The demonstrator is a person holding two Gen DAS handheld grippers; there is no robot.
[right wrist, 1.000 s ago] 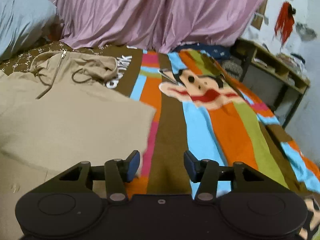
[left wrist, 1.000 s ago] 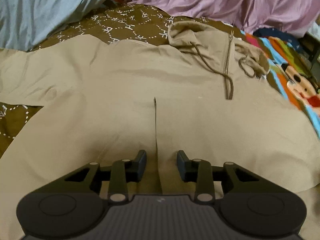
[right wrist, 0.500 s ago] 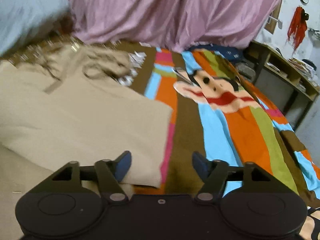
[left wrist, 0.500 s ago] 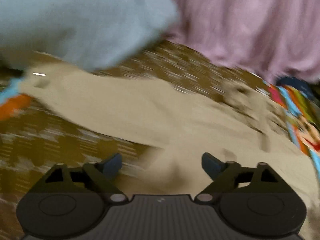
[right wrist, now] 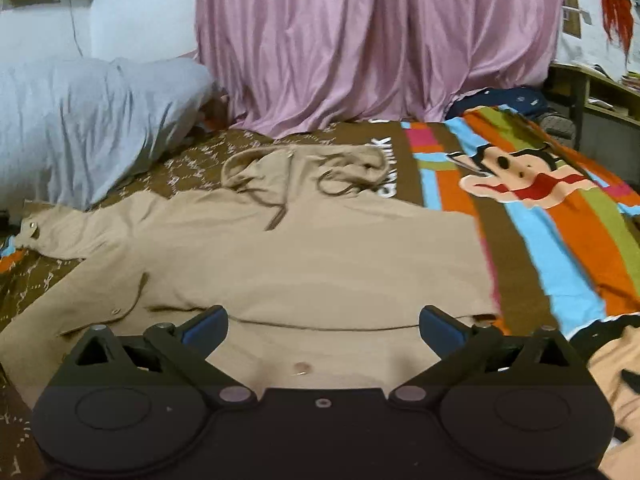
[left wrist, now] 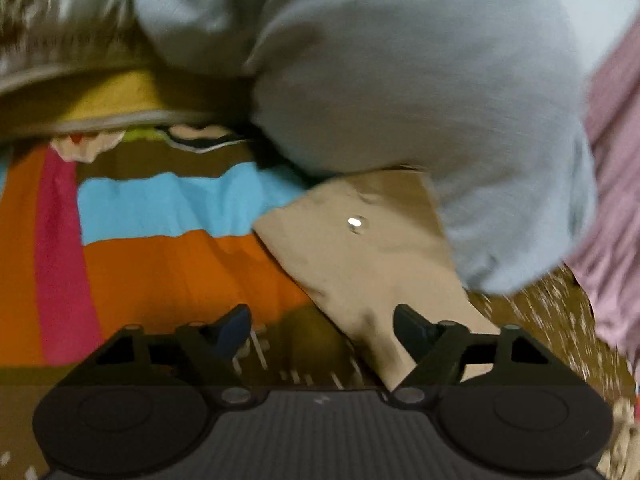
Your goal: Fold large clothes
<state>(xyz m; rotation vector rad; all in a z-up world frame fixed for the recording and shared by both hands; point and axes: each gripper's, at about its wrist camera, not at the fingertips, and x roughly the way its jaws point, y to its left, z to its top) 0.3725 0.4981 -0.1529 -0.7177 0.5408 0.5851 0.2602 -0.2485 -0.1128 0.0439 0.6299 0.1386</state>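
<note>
The beige hooded jacket [right wrist: 304, 248] lies flat on the bed [right wrist: 560, 232], with its hood [right wrist: 296, 168] toward the pink curtain [right wrist: 376, 40]. One sleeve [left wrist: 360, 248] stretches away from the hood and its cuff lies just under the grey pillow [left wrist: 400, 80]. The left tongs [left wrist: 322, 326] stand apart over this sleeve, having just narrowed a little, and grip nothing. The right tongs [right wrist: 323, 326] have just been opening and stand wide apart above the jacket body, empty.

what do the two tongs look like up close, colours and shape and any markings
Both match: a black body with two round discs at the corners, angular black linkage arms with silvery pivot pins, and blue pads on the fingertips. The left tongs have a ribbed grey centre plate with a small pale mark. The right tongs have a smooth dark plate with one small screw. No cables or sleeves show.
</note>
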